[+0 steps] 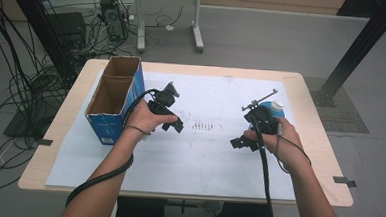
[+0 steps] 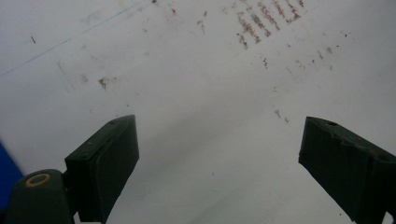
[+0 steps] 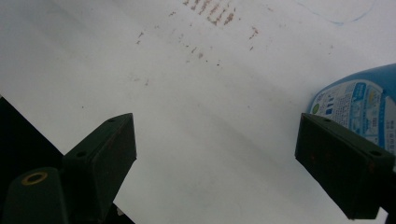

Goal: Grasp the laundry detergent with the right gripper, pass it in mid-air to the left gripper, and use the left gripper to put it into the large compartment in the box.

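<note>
Near the desk's right edge, our right gripper (image 1: 240, 142) is hanging released just beside the blue bottle (image 1: 272, 111), approach step we reckon. Left gripper (image 1: 174, 126) is idling spread w/ nothing between, towards the box (image 1: 112, 100) at the left edge. Next we're needing to swing the right jaws round the bottle & clench.

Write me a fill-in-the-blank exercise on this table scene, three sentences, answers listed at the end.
1. The blue bottle has a cap coloured ____.
2. The cardboard box by the left gripper is divided into ____ compartments.
3. Nothing sits between the fingers of the right gripper, so it is ____.

Missing words: white; two; open
</note>
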`<action>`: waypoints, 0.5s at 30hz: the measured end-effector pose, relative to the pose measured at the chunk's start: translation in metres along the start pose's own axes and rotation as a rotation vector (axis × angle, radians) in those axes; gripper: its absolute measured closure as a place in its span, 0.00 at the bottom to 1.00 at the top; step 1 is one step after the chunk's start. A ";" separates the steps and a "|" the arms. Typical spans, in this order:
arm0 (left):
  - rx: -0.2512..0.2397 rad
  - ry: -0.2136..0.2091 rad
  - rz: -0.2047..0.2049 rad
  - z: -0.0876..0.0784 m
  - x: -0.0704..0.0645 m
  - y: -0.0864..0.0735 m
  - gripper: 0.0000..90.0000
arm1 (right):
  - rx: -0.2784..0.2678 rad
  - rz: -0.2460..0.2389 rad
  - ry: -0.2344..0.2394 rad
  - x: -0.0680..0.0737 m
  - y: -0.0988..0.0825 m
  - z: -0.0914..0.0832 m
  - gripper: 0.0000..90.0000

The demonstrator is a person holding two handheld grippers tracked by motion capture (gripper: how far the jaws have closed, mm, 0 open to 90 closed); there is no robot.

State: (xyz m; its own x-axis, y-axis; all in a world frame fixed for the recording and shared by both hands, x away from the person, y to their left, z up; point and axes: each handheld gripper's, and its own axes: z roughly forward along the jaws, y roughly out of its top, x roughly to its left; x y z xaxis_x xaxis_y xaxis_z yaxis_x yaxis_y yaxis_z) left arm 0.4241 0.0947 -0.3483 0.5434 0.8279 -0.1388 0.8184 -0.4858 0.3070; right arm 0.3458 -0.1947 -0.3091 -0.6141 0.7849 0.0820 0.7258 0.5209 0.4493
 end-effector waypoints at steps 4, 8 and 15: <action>0.003 0.001 -0.003 0.000 0.001 -0.001 0.14 | 0.000 0.007 0.004 0.001 -0.005 0.006 0.14; -0.002 0.000 0.001 0.001 0.001 -0.002 0.14 | -0.006 0.013 -0.001 0.002 -0.011 0.012 0.14; 0.003 0.002 0.004 0.001 0.002 -0.004 0.14 | -0.017 0.028 0.005 0.000 -0.020 0.020 0.13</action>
State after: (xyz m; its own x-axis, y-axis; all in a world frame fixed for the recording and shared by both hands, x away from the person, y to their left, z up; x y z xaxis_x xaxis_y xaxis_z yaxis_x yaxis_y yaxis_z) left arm 0.4222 0.0978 -0.3508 0.5460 0.8267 -0.1357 0.8171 -0.4897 0.3042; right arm 0.3379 -0.1988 -0.3358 -0.5953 0.7974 0.0991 0.7375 0.4932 0.4615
